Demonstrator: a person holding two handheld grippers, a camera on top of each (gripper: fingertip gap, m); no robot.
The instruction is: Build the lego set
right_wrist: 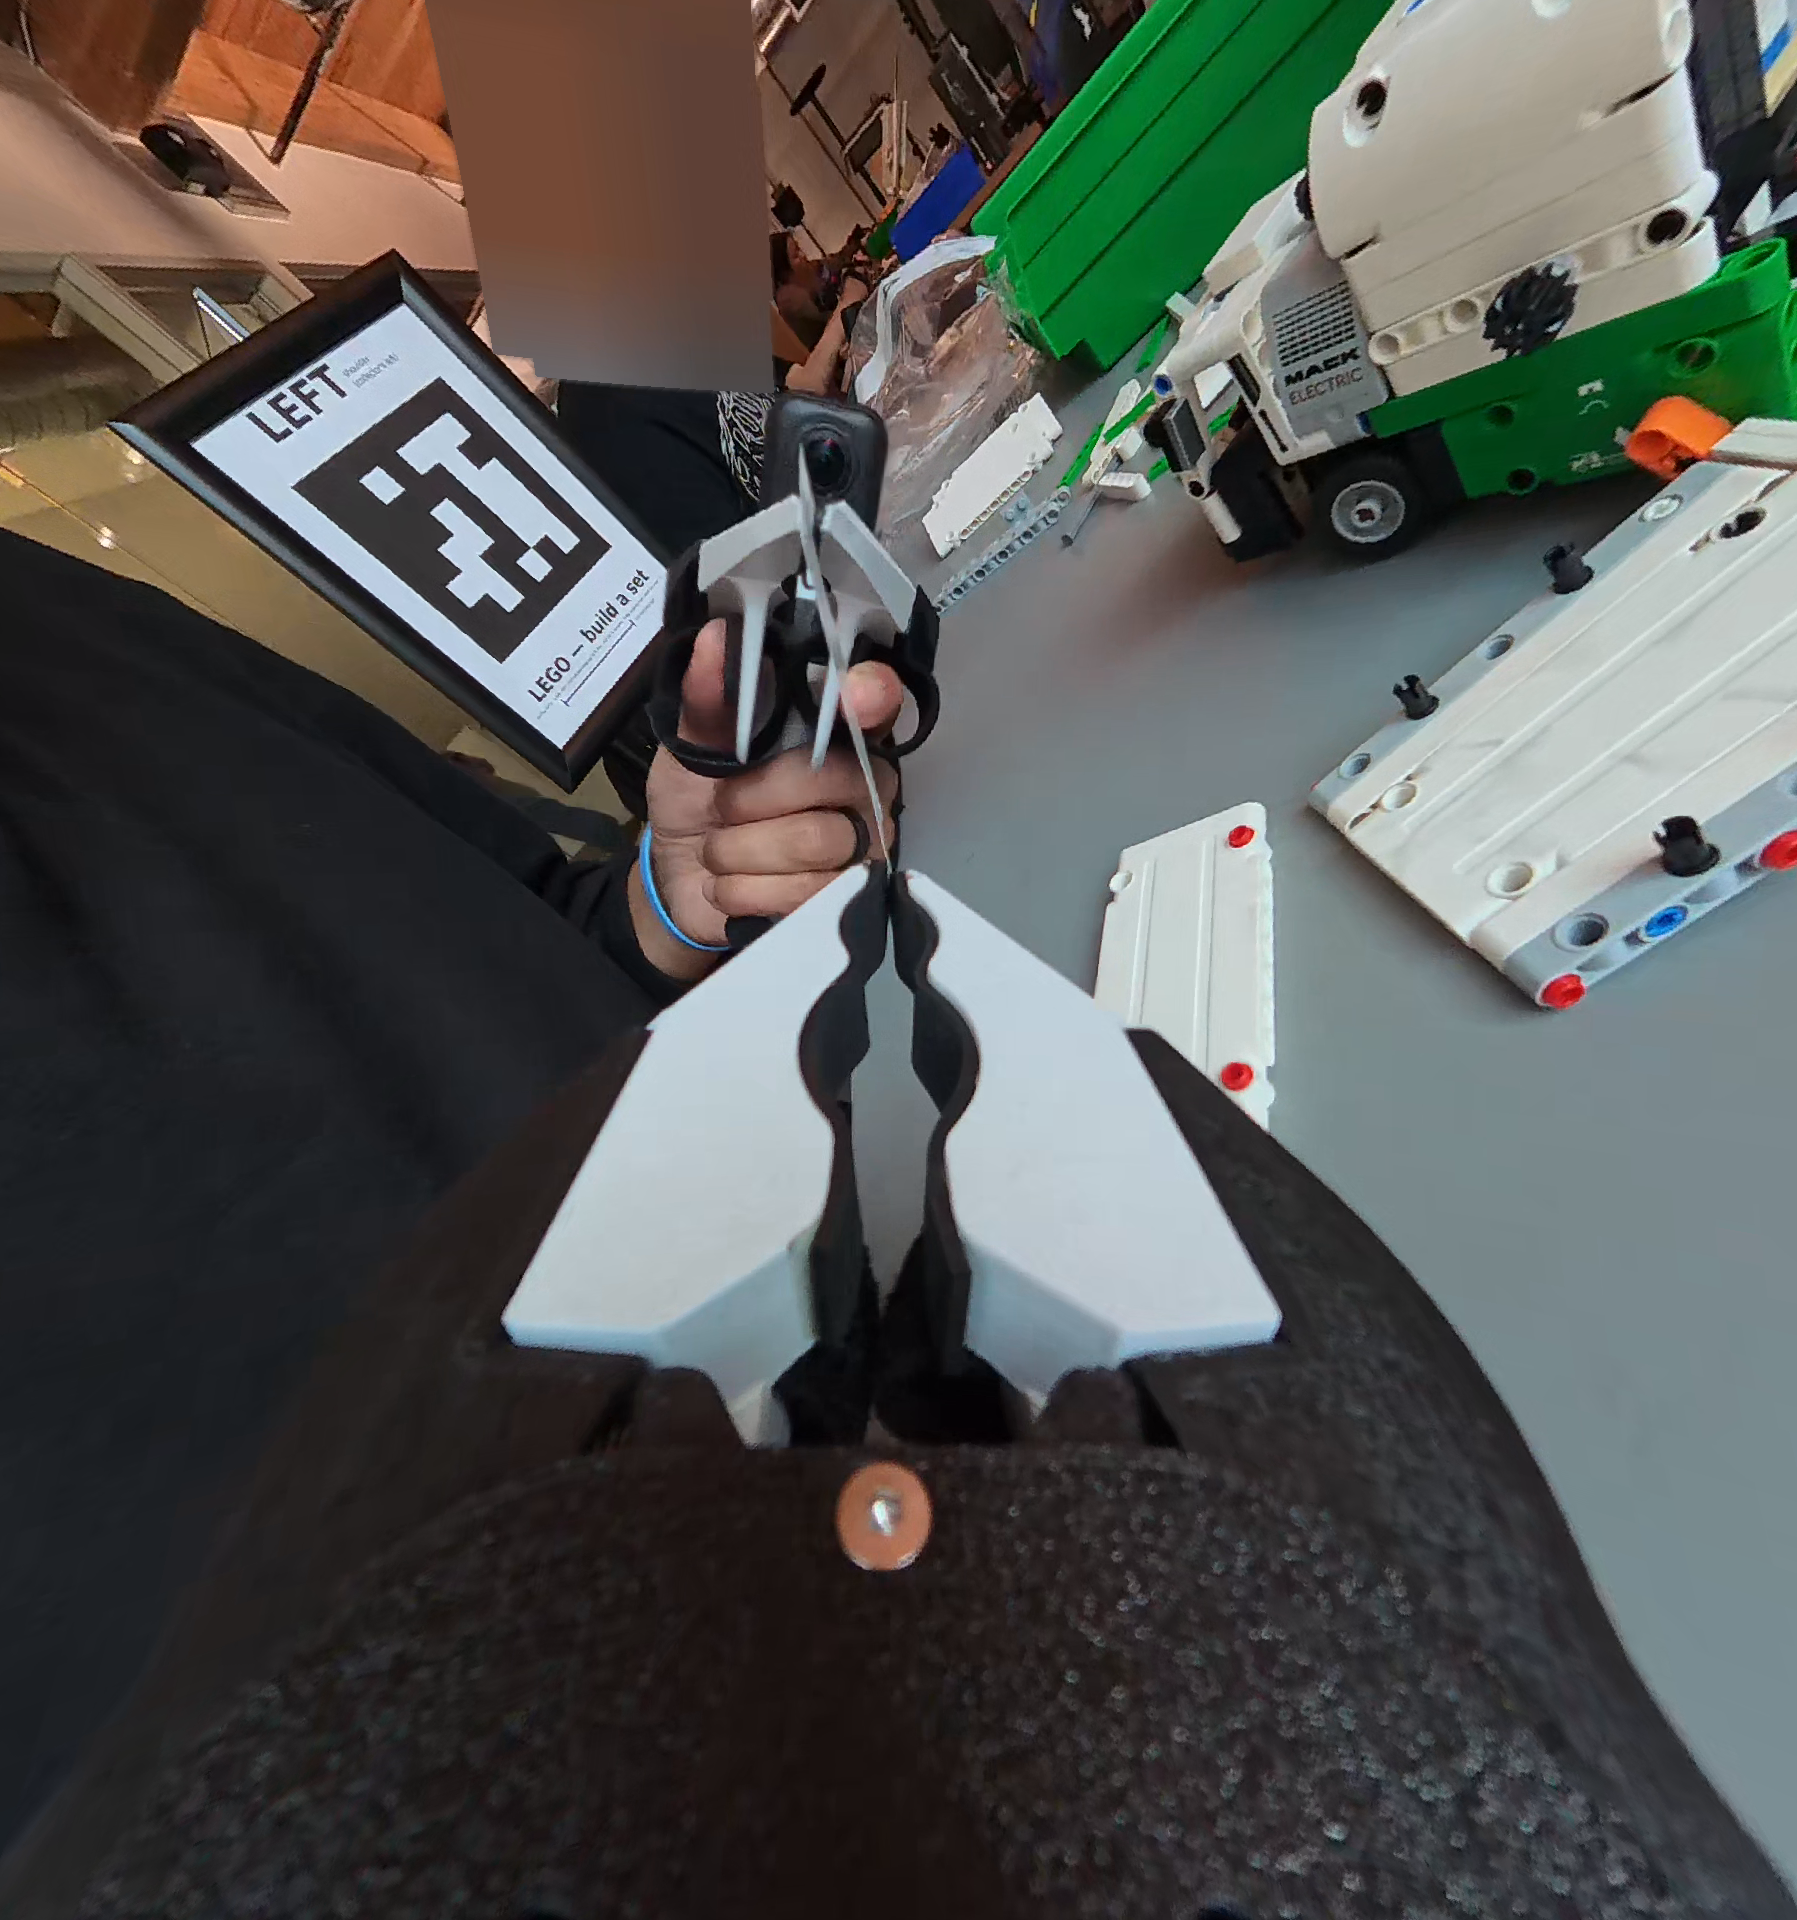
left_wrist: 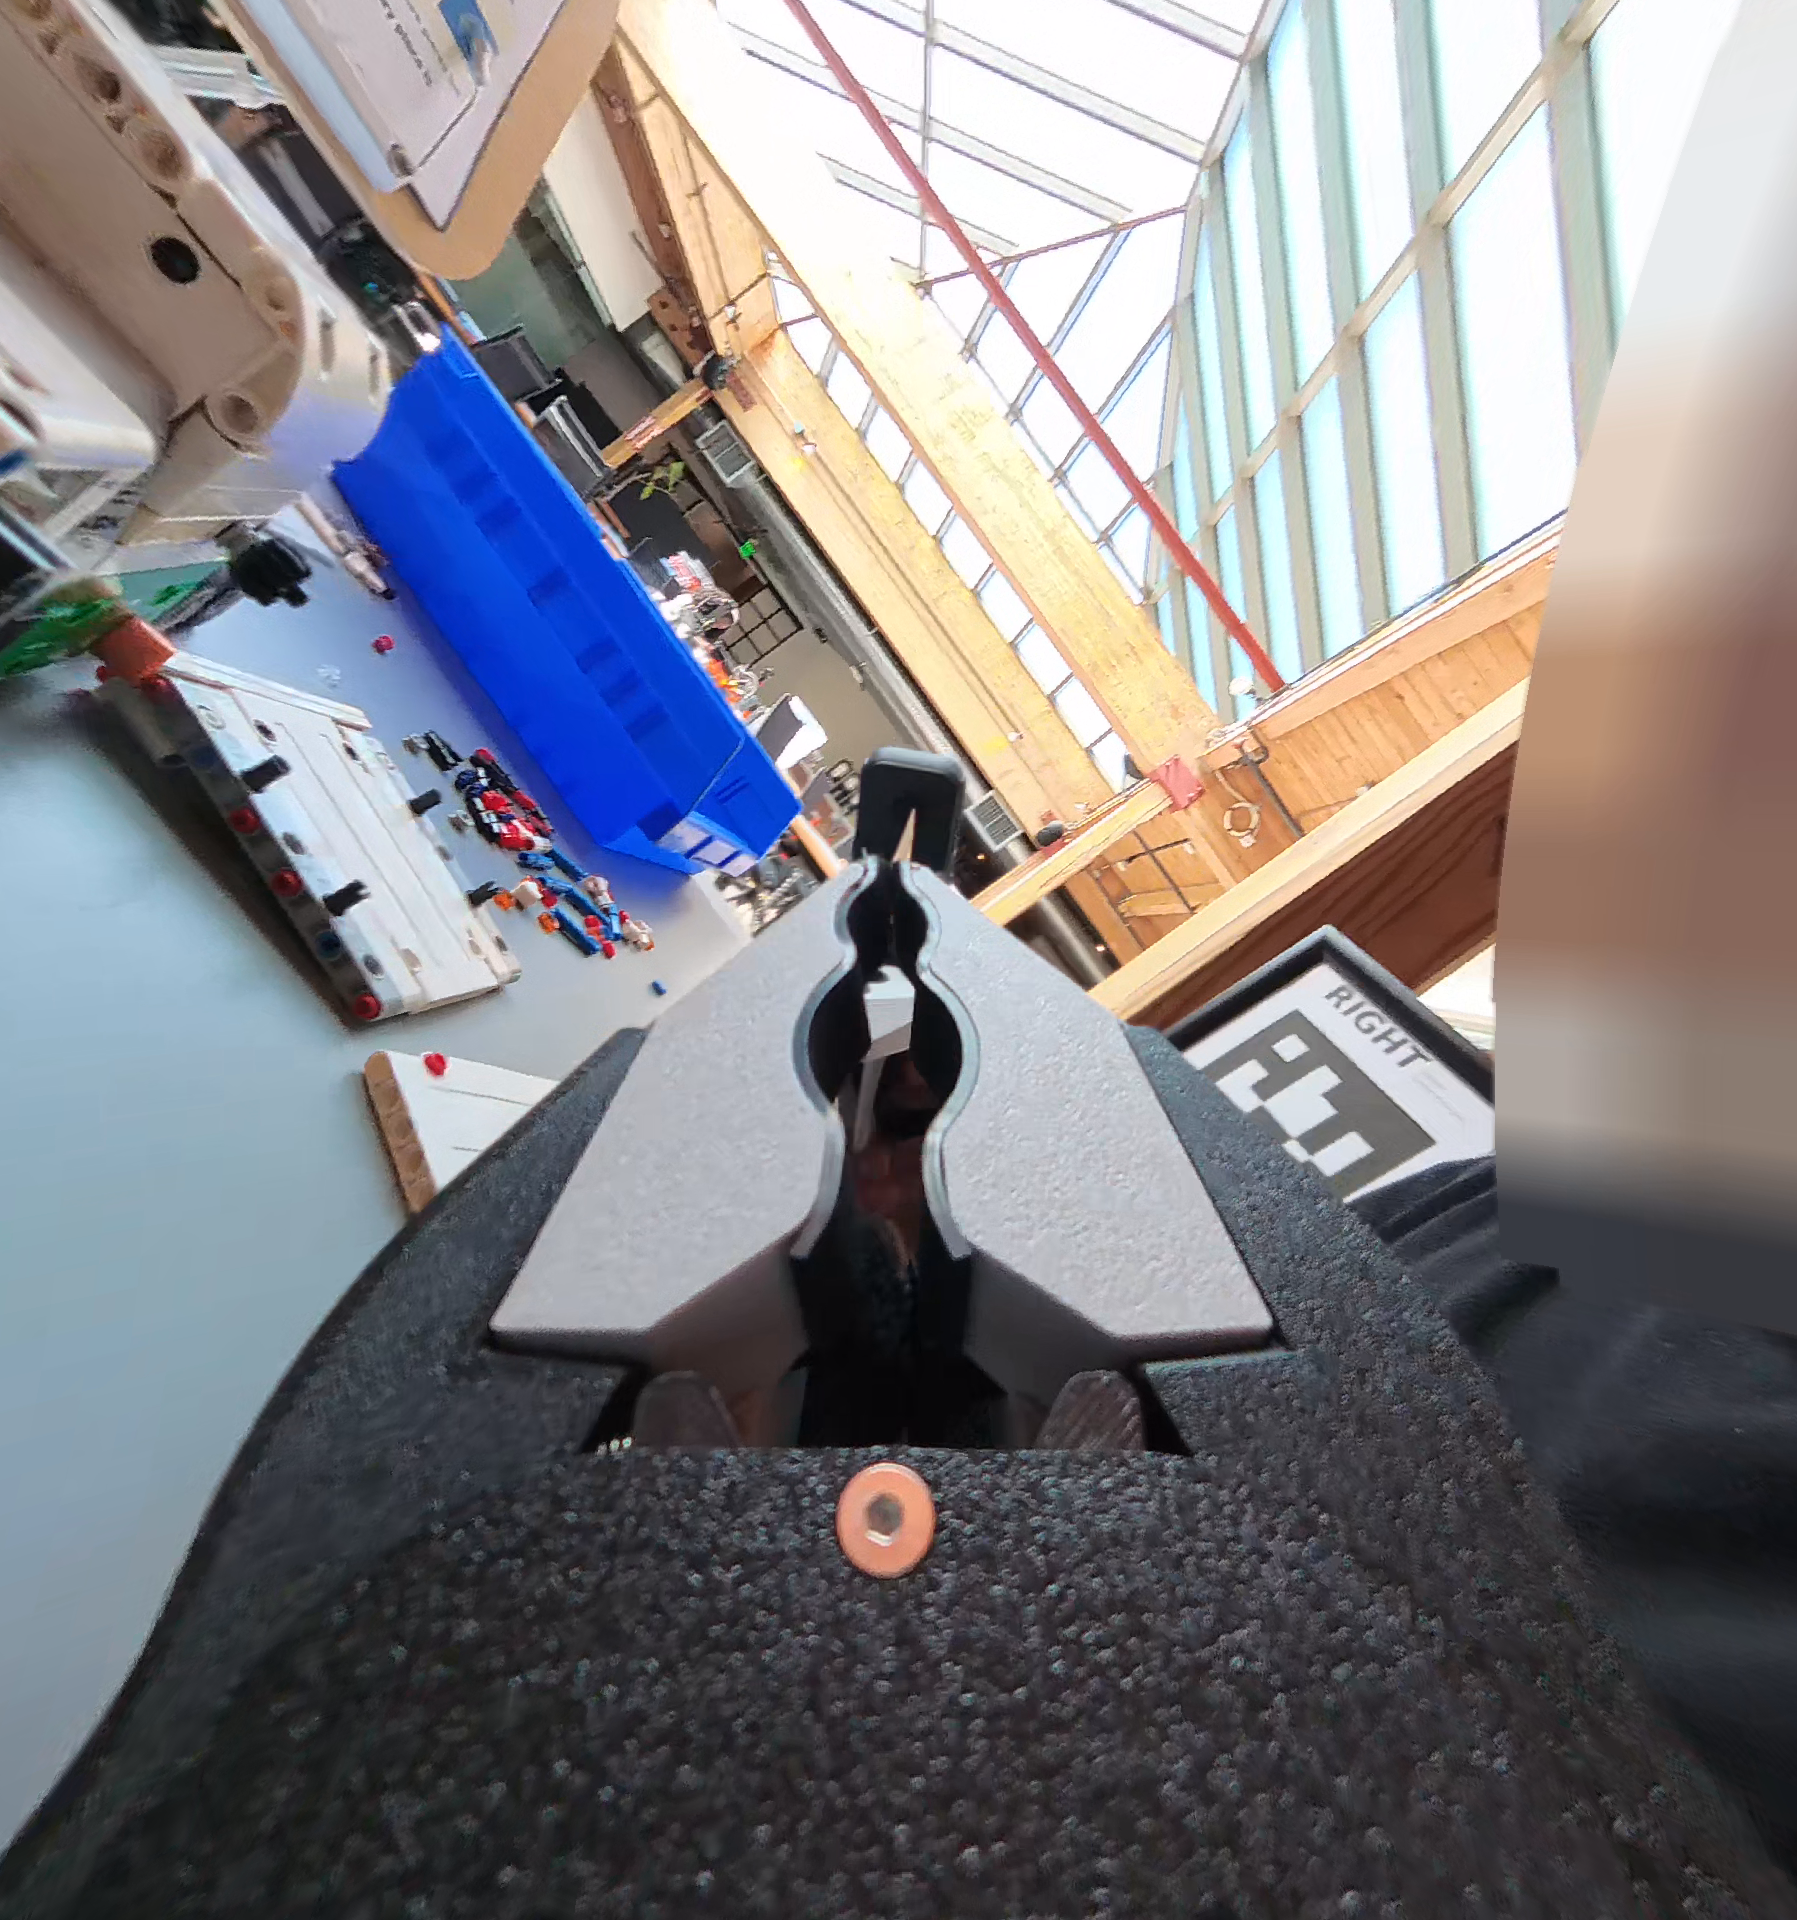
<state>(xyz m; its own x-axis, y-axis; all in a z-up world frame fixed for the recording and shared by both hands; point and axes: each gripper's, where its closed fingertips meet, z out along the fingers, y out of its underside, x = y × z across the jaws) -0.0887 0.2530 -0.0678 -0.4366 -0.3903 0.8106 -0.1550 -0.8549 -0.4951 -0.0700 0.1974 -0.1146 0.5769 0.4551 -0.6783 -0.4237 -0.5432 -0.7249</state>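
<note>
My two grippers face each other above a grey table (right_wrist: 1496,1247). A thin pale strip (right_wrist: 852,717), seen edge-on, runs between their tips. My right gripper (right_wrist: 889,883) is shut, its black pads pinching the near end of the strip. The left gripper (right_wrist: 809,520) shows farther off in the right wrist view, held in a hand (right_wrist: 759,831), with its fingers closed on the far end. In the left wrist view my left gripper (left_wrist: 886,868) is shut with a sliver of the strip (left_wrist: 909,831) poking past its tips. The right gripper's black camera body (left_wrist: 909,795) is just behind.
A blue bin (left_wrist: 561,623), a white panel with red and black pins (left_wrist: 333,831) and loose small parts (left_wrist: 541,852) lie on the table. A small white panel (right_wrist: 1190,935), a large white panel (right_wrist: 1621,727), a white and green toy truck (right_wrist: 1445,312) and green bins (right_wrist: 1133,177) are nearby. The grippers' ends are close to 8 cm from one another.
</note>
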